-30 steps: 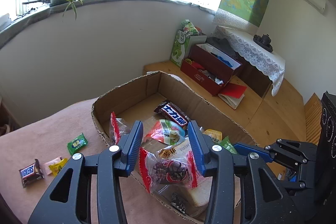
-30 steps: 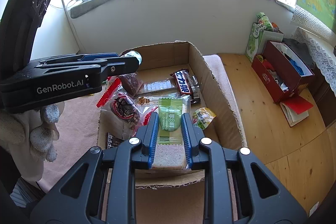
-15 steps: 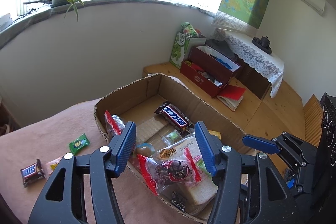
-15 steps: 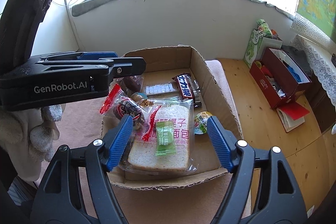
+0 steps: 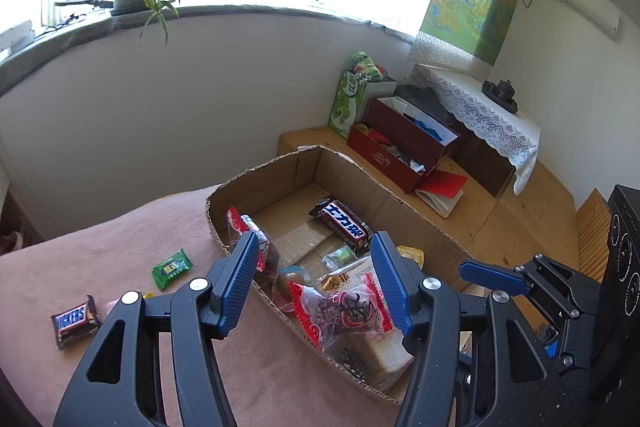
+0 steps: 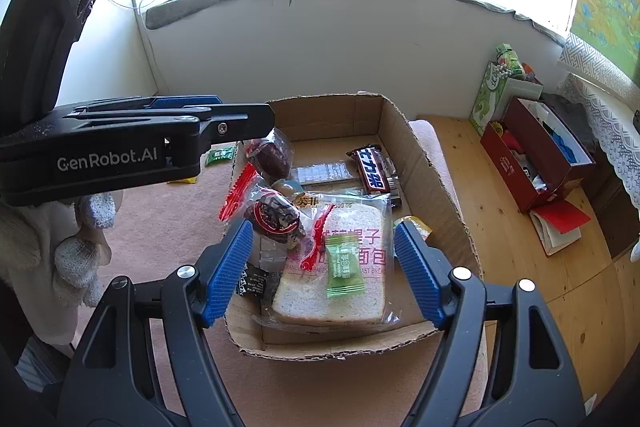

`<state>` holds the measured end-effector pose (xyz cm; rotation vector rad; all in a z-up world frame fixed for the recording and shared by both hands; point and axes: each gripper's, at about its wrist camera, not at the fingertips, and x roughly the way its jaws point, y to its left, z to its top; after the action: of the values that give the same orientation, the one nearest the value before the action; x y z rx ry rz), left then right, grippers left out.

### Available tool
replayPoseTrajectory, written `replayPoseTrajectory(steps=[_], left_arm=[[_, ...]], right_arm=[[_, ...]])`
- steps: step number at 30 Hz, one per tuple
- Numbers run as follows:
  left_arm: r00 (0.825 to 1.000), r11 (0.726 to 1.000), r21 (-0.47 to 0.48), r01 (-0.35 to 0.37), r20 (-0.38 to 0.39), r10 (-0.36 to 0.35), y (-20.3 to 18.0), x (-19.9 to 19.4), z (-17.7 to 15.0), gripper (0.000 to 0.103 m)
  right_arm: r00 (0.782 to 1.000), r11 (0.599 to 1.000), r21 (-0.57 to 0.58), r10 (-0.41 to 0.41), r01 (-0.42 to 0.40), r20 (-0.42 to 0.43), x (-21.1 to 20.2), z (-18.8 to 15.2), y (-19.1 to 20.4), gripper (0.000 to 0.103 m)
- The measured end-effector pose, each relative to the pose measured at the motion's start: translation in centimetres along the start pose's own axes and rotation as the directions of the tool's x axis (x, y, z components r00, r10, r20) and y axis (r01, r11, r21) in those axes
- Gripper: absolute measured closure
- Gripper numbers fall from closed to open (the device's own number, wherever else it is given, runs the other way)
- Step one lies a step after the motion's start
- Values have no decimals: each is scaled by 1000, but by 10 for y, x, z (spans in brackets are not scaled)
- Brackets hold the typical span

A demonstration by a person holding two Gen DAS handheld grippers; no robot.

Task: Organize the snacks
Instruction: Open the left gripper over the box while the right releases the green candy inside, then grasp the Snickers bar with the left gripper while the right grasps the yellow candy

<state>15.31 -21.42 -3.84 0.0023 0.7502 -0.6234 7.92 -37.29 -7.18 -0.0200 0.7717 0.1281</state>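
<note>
Seen from the left wrist, the left gripper (image 5: 314, 283) hangs with its blue fingers (image 5: 236, 283) spread wide and holding nothing, above the near-left wall of the cardboard box (image 5: 256, 187); the box stands on a pink-brown surface (image 5: 120, 239); between the fingers lies a red-edged clear packet (image 5: 340, 311) on top of a bagged bread slice (image 5: 390, 349); farther in lies a dark chocolate bar (image 5: 340, 221) with white characters on blue; outside the box, on the surface, lie a green candy (image 5: 172, 268) and, nearer the camera, a Snickers bar (image 5: 74, 321), well apart from the box; the right gripper (image 5: 520, 279) shows at the right edge, beyond the box's far wall.

From the right wrist, the right gripper (image 6: 324, 267) has its fingers (image 6: 230, 267) parted wide and empty, over the near end of the box (image 6: 424, 155); below them the bread slice (image 6: 344, 267) lies flat in its clear bag, with a green wrapped candy (image 6: 344, 273) resting on it; the red-edged packet (image 6: 276, 215) overlaps the bread's left corner, and a second like it (image 6: 268, 155) lies farther back by the left wall; the chocolate bar (image 6: 372, 173) lies toward the far right; the left gripper (image 6: 240, 123) reaches in from the left over the box's left wall, held by a gloved hand (image 6: 72, 247); its fingers are seen edge-on here.
</note>
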Motion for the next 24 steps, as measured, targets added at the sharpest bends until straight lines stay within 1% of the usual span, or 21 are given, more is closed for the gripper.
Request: replayPoseTrajectory(steps=[7,12,16,21,24], left_arm=[[1000,999,-46,-16,17,17,26,-18,-6,45],[998,994,-102,-50,28,53,61,-35,-14,45],[996,984,-159,-84,28,90,95,-50,-26,45],[991,964,-231,-128,19,136,136,-66,-43,45],[988,955,-256,-149,4,155,156,-72,-54,45]], right_arm=[[1000,1000,-16,19,-19,9,-3,4,19,27],[998,998,-26,62,-62,12,-3,6,36,27],[995,995,-44,95,-95,9,0,7,56,27],[990,987,-77,144,-144,-9,10,6,87,27],[985,980,-99,168,-170,-26,19,6,108,27]])
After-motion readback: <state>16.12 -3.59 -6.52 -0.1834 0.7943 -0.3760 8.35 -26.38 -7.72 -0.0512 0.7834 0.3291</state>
